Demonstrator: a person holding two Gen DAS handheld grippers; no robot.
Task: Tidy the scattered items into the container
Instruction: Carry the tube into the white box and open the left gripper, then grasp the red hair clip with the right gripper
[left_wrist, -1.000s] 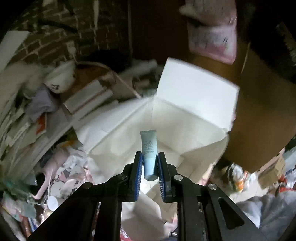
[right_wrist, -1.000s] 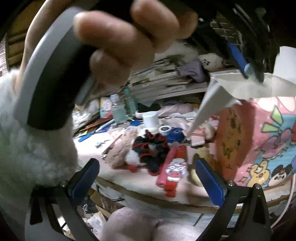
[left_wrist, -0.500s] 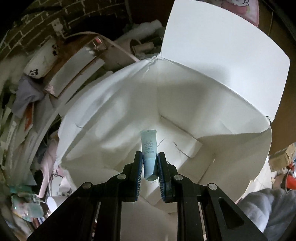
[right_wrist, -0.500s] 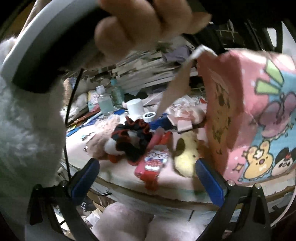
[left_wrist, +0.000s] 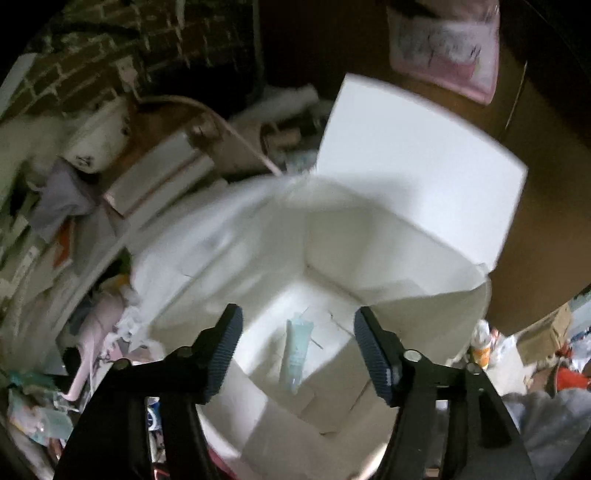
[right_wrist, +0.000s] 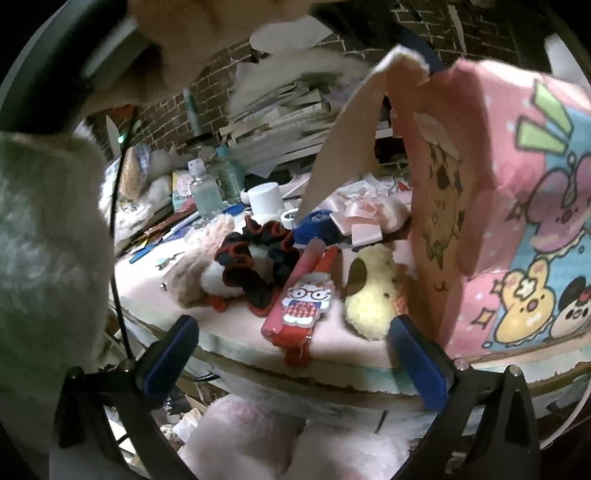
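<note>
It looked like a lived-in bedroom or hobby corner of a home. A dark brick wall (right_wrist: 229, 88) backed a tabletop (right_wrist: 229, 325) under a pink cover, crowded with scrunchies (right_wrist: 258, 254), a yellow plush toy (right_wrist: 373, 295), ribbons and small bottles (right_wrist: 205, 192). Stacked books (right_wrist: 280, 118) slumped along the far edge, and a pink cartoon-printed box (right_wrist: 517, 221) stood at the right corner.

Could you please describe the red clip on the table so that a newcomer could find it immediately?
Start at the pink cartoon-printed box; left of it lies a fluffy yellow plush toy. Left of that lies the flat red clip, the only item bearing a bespectacled cartoon figure.
</note>
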